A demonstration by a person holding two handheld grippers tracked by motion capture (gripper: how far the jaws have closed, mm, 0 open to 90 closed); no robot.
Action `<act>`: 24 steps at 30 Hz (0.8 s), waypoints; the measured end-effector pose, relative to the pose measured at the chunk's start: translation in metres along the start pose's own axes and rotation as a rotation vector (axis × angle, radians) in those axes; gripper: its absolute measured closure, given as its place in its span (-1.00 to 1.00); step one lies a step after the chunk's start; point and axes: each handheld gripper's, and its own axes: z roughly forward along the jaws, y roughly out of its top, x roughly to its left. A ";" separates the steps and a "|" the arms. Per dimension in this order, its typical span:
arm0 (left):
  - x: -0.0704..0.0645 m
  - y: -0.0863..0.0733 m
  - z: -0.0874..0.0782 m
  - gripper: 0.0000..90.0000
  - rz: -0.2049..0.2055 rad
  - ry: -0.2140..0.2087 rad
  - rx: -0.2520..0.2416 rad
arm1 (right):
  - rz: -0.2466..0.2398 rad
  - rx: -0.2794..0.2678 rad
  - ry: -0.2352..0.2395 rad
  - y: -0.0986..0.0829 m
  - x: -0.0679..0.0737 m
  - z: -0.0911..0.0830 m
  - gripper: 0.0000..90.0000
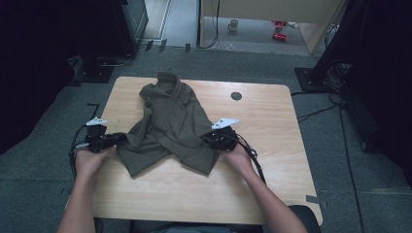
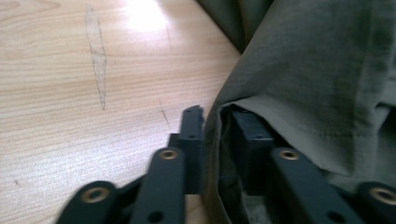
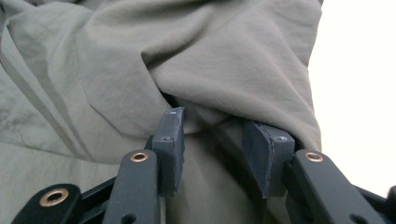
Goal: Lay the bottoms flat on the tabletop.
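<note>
Olive-green cloth, a crumpled garment (image 1: 170, 124) that looked like a shirt or light jacket, lay across the middle of the wooden table (image 1: 272, 179), bunched highest toward the far edge and spreading into two flaps toward the near edge. One flap pointed to the near left, the other to the near right, and they crossed over each other just in front of the person.

The left gripper (image 1: 116, 139) sat near the left edge of the table, held in the left hand (image 1: 90, 160), its jaws pointing right into the left flap. In the left gripper view the garment (image 2: 308, 79) had a hemmed edge dropping between the two black jaws, which stood only a narrow gap apart with a fold of cloth in that gap; whether they pinched it tight could not be told. Bare wood lay to the left of that gripper (image 2: 217, 135).

The right gripper (image 1: 208, 140) met the right flap from the right side, held in the right hand (image 1: 238, 155), with its cable trailing back toward the near right corner. In the right gripper view its jaws stood moderately wide apart, and a thick roll of the garment (image 3: 196, 60) bulged into the space between them, touching the pads (image 3: 170, 140) without being squeezed flat.

A small dark round disc (image 1: 236, 95) was set in the table near the far edge, to the right of the cloth and apart from it.
</note>
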 end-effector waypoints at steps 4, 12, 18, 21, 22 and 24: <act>0.000 0.006 -0.017 0.35 0.011 -0.032 -0.072 | -0.003 -0.010 0.001 0.003 0.001 -0.002 0.29; -0.026 0.025 -0.018 0.21 0.078 -0.066 -0.061 | -0.018 -0.008 0.006 0.016 0.006 -0.002 0.21; -0.041 0.032 -0.012 0.12 0.102 -0.089 -0.057 | 0.016 -0.027 0.017 0.032 0.003 -0.004 0.19; -0.050 0.036 -0.005 0.06 0.114 -0.102 -0.055 | 0.019 -0.031 0.012 0.041 0.003 -0.006 0.19; -0.052 0.037 -0.003 0.04 0.117 -0.104 -0.054 | 0.020 -0.039 0.010 0.044 0.003 -0.008 0.19; -0.054 0.037 0.000 0.01 0.126 -0.103 -0.050 | 0.037 -0.041 0.020 0.049 0.002 -0.013 0.19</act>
